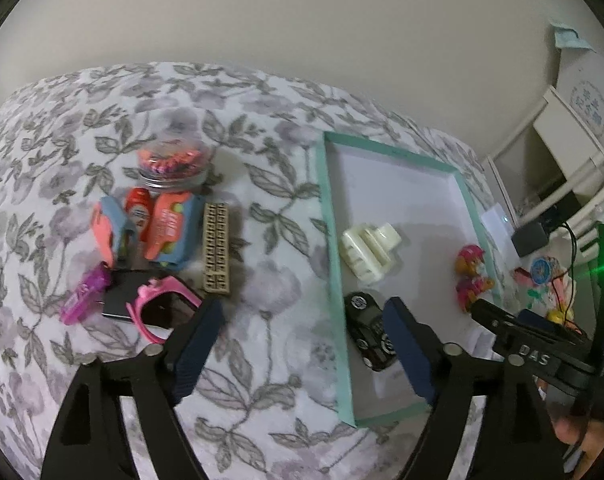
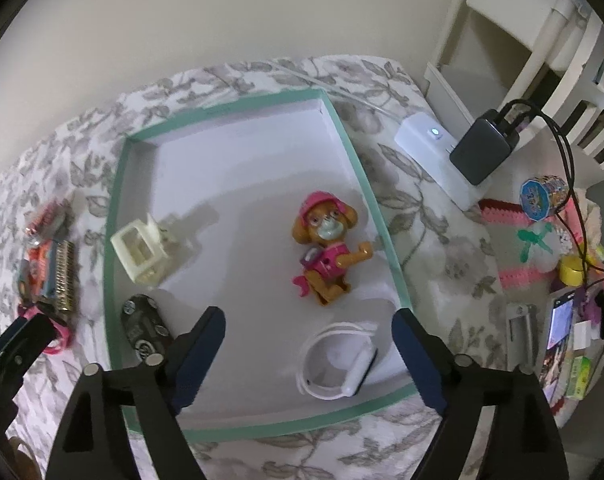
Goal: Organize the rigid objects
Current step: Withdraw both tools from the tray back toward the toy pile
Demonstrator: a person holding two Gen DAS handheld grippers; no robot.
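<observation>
A shallow white tray with a teal rim point(image 1: 328, 216) point(image 2: 114, 184) lies on a floral cloth. It holds a cream hair claw point(image 1: 368, 250) point(image 2: 142, 254), a black toy car point(image 1: 368, 330) point(image 2: 144, 326), a pink-hatted puppy figure point(image 1: 472, 276) point(image 2: 326, 248) and a white watch point(image 2: 338, 364). Left of the tray lie a pink watch point(image 1: 158, 304), a tan comb point(image 1: 217, 252), orange and blue packets point(image 1: 168, 230), a purple item point(image 1: 84, 292) and a jar point(image 1: 172, 164). My left gripper point(image 1: 302, 344) is open over the cloth beside the tray's left rim. My right gripper point(image 2: 308, 344) is open above the white watch.
Right of the tray are a white power strip point(image 2: 434, 152) with a dark charger point(image 2: 482, 148) and black cables, a phone point(image 2: 560, 328), a round tin point(image 2: 542, 196) and small clutter. A white chair point(image 2: 542, 32) stands behind. A wall lies beyond the table.
</observation>
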